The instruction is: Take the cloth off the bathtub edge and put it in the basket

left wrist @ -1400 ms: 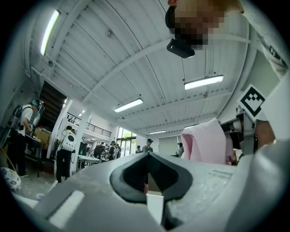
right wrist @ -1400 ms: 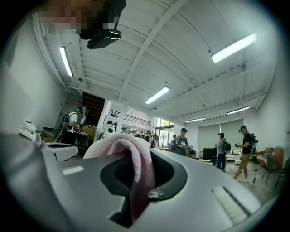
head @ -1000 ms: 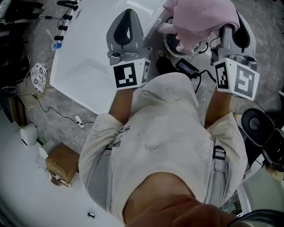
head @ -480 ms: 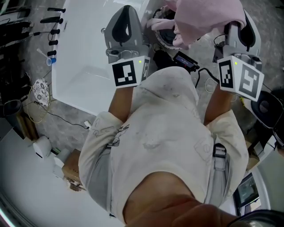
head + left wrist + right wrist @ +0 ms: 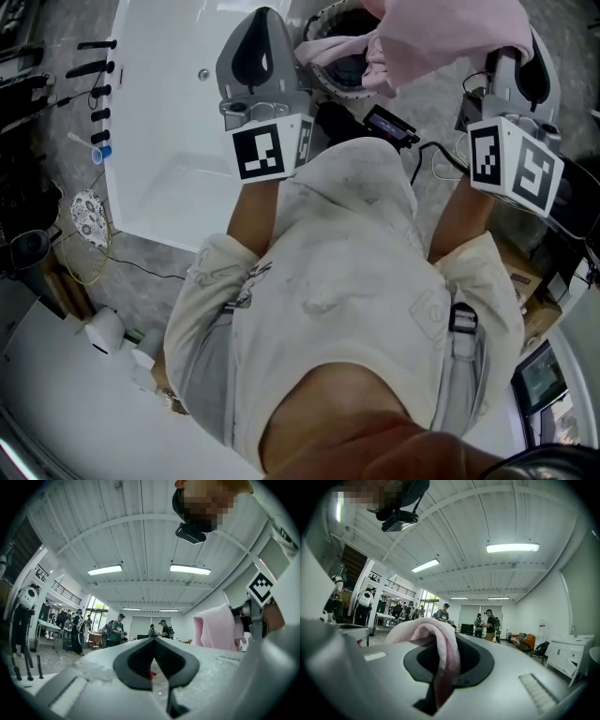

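Right gripper view: right claw [image 5: 446, 663] clamps the pink cloth [image 5: 423, 631]; left claw [image 5: 153, 645] closed.

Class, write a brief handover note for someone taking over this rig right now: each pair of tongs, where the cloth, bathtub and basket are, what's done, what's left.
Left tongs: shut, empty, above the bathtub edge, beside the basket.
Right tongs: shut on the pink cloth, held up by the basket.
Done: cloth is off the bathtub.
Left: lower the cloth into the basket, then open the right tongs.
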{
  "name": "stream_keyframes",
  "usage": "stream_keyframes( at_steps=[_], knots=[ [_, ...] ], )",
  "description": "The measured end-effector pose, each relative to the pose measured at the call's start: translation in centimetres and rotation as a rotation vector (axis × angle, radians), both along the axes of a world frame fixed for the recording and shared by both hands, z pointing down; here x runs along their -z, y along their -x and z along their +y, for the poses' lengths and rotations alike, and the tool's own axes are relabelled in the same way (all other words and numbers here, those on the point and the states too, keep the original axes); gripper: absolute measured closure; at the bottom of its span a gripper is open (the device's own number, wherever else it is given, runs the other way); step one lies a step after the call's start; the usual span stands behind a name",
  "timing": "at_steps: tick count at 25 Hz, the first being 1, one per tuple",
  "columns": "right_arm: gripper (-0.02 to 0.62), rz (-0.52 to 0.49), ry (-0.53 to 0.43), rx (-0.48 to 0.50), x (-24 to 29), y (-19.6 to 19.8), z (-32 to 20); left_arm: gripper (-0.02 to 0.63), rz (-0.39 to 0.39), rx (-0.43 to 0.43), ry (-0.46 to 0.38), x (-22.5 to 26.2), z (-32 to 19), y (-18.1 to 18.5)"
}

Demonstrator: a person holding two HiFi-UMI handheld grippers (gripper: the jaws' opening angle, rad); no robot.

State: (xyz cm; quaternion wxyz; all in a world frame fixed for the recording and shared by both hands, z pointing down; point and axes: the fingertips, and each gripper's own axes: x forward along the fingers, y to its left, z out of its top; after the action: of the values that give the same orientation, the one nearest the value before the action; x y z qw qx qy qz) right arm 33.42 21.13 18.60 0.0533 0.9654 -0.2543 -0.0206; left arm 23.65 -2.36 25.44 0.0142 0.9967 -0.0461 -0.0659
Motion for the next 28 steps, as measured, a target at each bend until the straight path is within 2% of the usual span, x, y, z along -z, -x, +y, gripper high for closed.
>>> stream_keyframes(
  at_steps=[8,17,22,28],
  knots=[
    [0.557,-0.005,0.007,-0.073,-0.6,-0.6,1.5,0.606,-0.001,-0.091,0.006,-0.5,1.6,-2.8],
    [0.557,-0.006,0.016,-0.199,-0.6,-0.6,6.3,0.606,-0.003,-0.208,0.024,-0.9,5.4,-5.8],
    [0.558,-0.006,0.025,-0.228,-1.0,-0.6,6.5,0.606,-0.002,-0.241,0.030,-1.3,5.6,-6.6],
    [0.557,-0.025,0.036,-0.215,-1.6,-0.9,6.4,0.606,-0.012,-0.246,0.032,-1.5,6.3,-6.8]
  ],
)
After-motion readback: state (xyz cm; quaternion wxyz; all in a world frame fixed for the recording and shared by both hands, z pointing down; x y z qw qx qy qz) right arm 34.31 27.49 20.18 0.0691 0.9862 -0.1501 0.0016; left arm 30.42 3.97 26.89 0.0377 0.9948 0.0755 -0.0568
